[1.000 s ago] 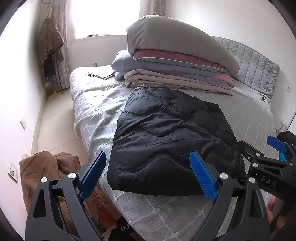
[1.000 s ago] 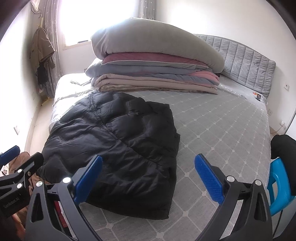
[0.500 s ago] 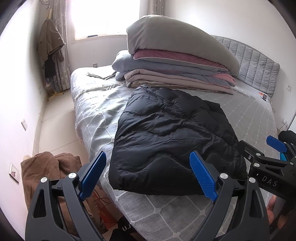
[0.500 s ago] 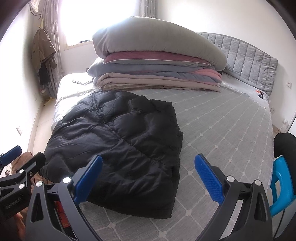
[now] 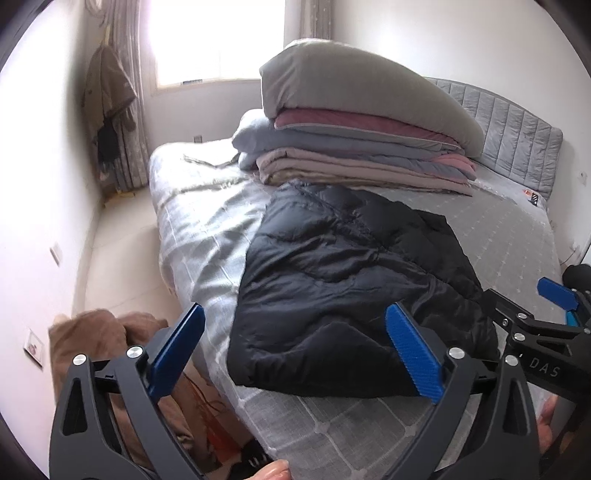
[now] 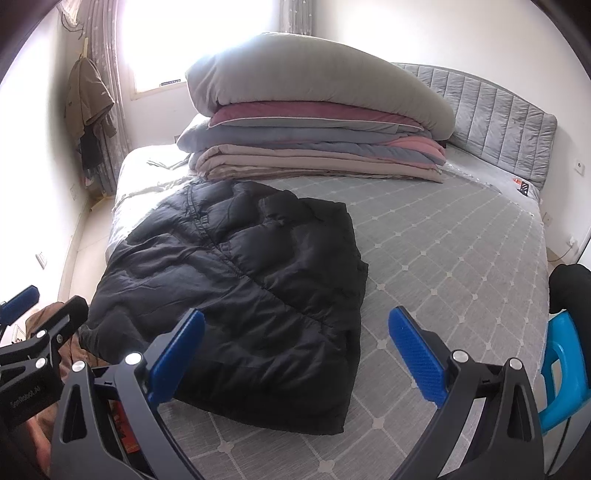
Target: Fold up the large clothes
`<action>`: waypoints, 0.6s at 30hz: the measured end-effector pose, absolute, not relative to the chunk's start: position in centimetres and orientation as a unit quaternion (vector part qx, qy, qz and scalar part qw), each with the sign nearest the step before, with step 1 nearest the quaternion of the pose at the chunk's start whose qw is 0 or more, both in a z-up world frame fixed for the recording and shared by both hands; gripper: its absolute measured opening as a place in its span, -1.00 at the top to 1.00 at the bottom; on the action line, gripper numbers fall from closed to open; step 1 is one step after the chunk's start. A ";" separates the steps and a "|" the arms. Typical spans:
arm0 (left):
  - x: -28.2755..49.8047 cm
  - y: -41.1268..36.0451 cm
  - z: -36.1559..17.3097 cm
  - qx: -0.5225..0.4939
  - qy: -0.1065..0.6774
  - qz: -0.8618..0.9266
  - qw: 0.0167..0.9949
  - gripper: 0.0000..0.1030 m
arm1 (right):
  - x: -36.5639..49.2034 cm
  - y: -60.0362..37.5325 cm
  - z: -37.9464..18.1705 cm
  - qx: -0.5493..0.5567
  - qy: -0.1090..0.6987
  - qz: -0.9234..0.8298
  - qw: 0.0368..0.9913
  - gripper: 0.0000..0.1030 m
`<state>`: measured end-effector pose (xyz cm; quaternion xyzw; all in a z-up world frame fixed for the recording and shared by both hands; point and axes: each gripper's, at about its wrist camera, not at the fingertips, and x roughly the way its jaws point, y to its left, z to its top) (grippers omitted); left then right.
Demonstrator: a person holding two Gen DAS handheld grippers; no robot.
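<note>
Bed (image 6: pixel 461 258) spreads ahead of both grippers. Black puffer jacket (image 6: pixel 243 288) lies folded flat on it, just ahead of left gripper (image 5: pixel 295 354), ahead-left of right gripper (image 6: pixel 297 350). Both held level, jaws spread wide, gripping nothing.

Slightly glossy quilted black jacket (image 6: pixel 243 288), matt woven bedsheet (image 6: pixel 461 258), ribbed padded headboard (image 6: pixel 495 122)

Bedroom with white walls (image 6: pixel 424 33). A bright window (image 6: pixel 199 37) with patterned curtains (image 6: pixel 105 96) lights the far side. A bed (image 6: pixel 461 258) with grey diamond-pattern cover and quilted grey headboard (image 6: pixel 491 122) carries stacked folded bedding (image 6: pixel 317 125). Coats (image 6: pixel 88 99) hang at left; the floor (image 5: pixel 118 243) is pale.
</note>
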<state>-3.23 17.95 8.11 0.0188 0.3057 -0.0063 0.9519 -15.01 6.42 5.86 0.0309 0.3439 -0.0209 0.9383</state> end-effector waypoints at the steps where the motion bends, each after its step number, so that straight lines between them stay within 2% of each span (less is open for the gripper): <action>1: -3.3 17.8 8.1 0.028 0.302 0.002 0.953 -0.85 | -15.0 6.4 5.9 0.032 0.344 -0.020 0.938 -0.87; 18: -2.8 17.6 7.8 0.036 0.325 0.003 0.945 -0.86 | -15.2 6.3 5.9 0.038 0.345 -0.015 0.938 -0.87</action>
